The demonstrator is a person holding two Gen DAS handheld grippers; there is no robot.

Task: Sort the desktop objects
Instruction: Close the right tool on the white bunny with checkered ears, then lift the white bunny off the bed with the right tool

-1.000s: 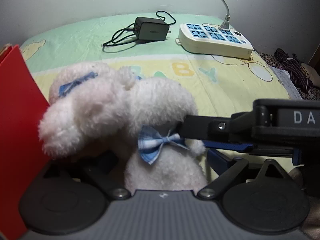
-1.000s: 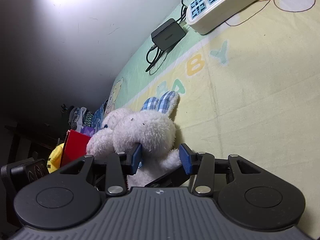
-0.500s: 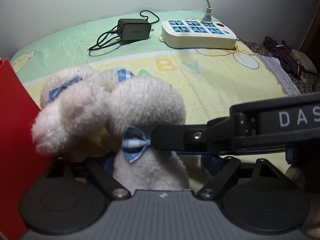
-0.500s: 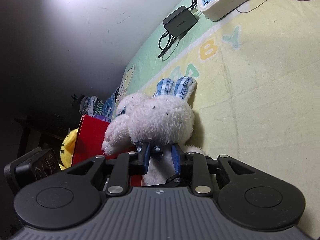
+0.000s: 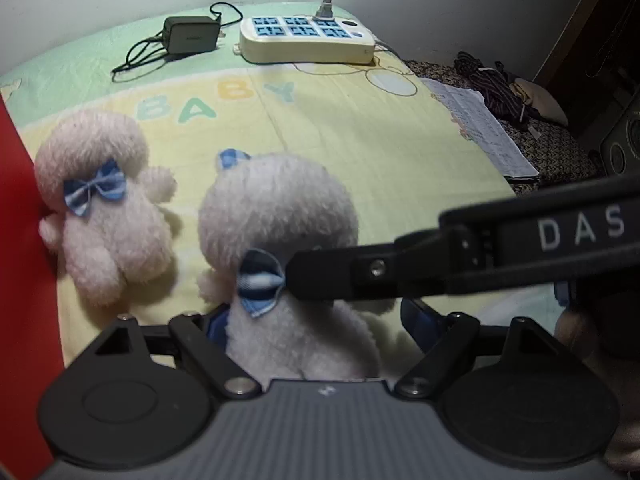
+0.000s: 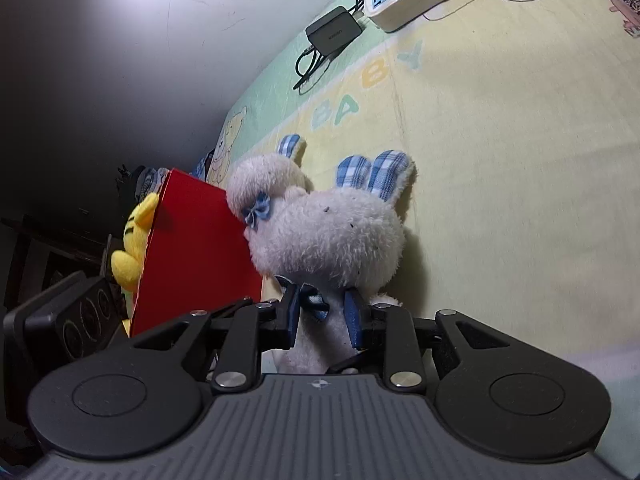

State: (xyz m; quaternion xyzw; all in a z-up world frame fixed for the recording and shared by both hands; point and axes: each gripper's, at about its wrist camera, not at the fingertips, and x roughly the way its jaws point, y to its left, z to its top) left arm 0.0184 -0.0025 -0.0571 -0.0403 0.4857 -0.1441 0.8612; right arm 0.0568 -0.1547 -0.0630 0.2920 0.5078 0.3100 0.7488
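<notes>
- The nearer plush rabbit (image 6: 332, 240) sits on the yellow-green BABY sheet (image 5: 360, 128), body toward both cameras, checked ears pointing away toward the wall; its long axis runs roughly along the right gripper's line of sight
- The right gripper (image 6: 322, 314) is closed narrow on its neck, blue pads either side, just beside the checked bow tie (image 5: 260, 282)
- The left gripper (image 5: 316, 322) stands wide, straddling the rabbit's lower body; whether its pads touch the fur I cannot tell
- The right gripper is thus the one in control; the left merely flanks
- A second plush rabbit (image 5: 102, 208) lies just to the left, apart from the first, against the red box (image 6: 192, 248); judging by this, the box is the likely destination, to the left of the held toy
- A charger (image 5: 192, 34) and power strip (image 5: 308, 38) lie well apart at the far edge
</notes>
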